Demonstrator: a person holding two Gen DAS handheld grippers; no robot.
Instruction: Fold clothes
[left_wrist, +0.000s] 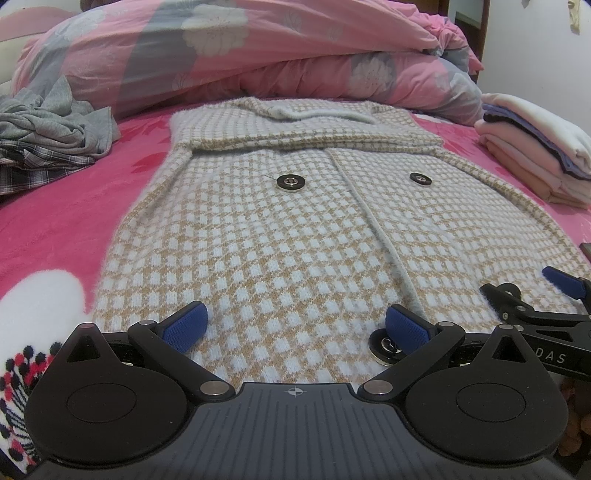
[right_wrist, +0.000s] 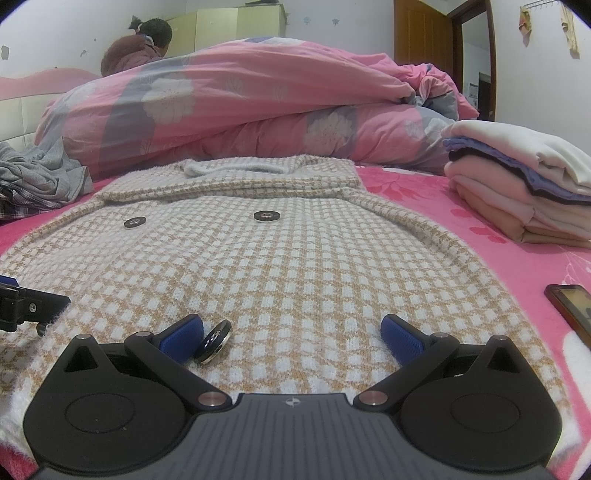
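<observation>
A tan-and-white checked knit cardigan (left_wrist: 266, 236) (right_wrist: 280, 266) lies flat on the pink bed, collar far, hem toward me, sleeves folded across the chest. It carries black round buttons (left_wrist: 289, 181) (right_wrist: 266, 216). My left gripper (left_wrist: 297, 326) hovers open over the hem's left half, blue pads spread wide, a lower button (left_wrist: 386, 347) by its right pad. My right gripper (right_wrist: 291, 334) is open over the hem's right half, with a tilted button (right_wrist: 214, 345) beside its left pad. Each gripper shows at the edge of the other's view.
A rolled pink floral duvet (left_wrist: 236, 55) (right_wrist: 229, 110) lies behind the cardigan. Crumpled grey clothes (left_wrist: 51, 122) sit at far left, a folded stack (right_wrist: 524, 188) at right. A phone (right_wrist: 570, 306) lies on the bedspread near right. A person (right_wrist: 140, 44) is behind the duvet.
</observation>
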